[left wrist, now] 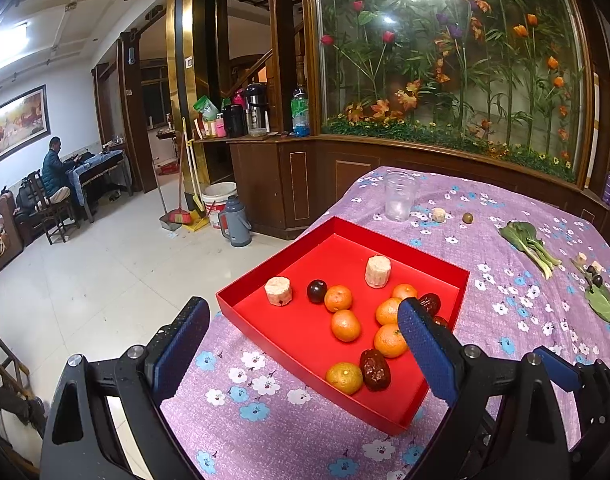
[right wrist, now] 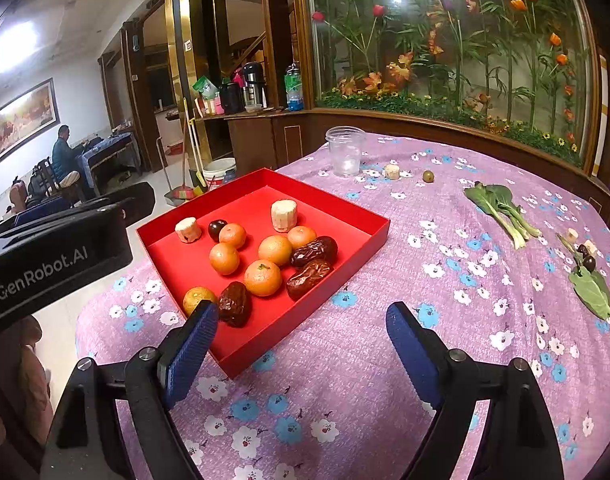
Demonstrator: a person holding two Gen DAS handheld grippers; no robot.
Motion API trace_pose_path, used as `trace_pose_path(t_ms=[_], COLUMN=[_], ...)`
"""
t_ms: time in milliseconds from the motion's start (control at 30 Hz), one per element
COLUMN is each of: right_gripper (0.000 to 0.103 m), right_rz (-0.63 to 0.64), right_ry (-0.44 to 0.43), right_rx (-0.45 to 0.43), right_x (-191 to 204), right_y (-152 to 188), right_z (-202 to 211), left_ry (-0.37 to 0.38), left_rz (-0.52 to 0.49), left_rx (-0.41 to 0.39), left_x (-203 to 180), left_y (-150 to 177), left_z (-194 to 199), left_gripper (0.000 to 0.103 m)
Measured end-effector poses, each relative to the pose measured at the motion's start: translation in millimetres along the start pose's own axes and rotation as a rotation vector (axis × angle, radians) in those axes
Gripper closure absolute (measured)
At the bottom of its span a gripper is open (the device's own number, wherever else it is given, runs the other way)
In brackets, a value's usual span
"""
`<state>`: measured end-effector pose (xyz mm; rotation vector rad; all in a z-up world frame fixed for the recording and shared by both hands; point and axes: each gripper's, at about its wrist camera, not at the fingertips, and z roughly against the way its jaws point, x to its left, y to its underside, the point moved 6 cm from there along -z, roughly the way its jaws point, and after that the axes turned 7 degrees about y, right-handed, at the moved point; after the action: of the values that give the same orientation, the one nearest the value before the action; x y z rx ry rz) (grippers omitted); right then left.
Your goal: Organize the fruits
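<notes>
A red tray sits on the purple flowered cloth. It holds several small oranges, red dates, a dark cherry and two pale corn pieces. My left gripper is open and empty above the tray's near side. My right gripper is open and empty above the tray's near right corner. Loose on the cloth lie a small green fruit, a corn piece and dark cherries.
A clear plastic cup stands behind the tray. A green leafy vegetable and a bay leaf lie at the right. The left gripper's black body shows left of the tray. The table edge drops to a tiled floor at the left.
</notes>
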<state>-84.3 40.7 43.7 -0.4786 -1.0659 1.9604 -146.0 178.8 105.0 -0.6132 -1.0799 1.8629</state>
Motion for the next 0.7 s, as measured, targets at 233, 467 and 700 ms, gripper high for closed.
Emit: trace_pose_path(t_ms=[233, 467, 700], right_gripper=[0.012, 0.012, 0.011], right_rz=[-0.001, 0.001, 0.018], right_ry=[0.002, -0.002, -0.011], right_rx=[0.000, -0.010, -0.028], right_x=[0.2, 2.5, 7.1], right_y=[0.5, 1.2, -0.3], right_z=[-0.1, 3.1, 9.3], left_ry=[0.001, -0.048, -0.043], left_rz=[0.002, 0.015, -0.010], left_rx=[-0.006, -0.114, -0.181], left_x=[-0.9, 2.1, -2.0], left_y=[1.2, -7.4, -11.9], left_z=[1.9, 26.4, 36.2], left_gripper=[0.008, 0.003, 0.000])
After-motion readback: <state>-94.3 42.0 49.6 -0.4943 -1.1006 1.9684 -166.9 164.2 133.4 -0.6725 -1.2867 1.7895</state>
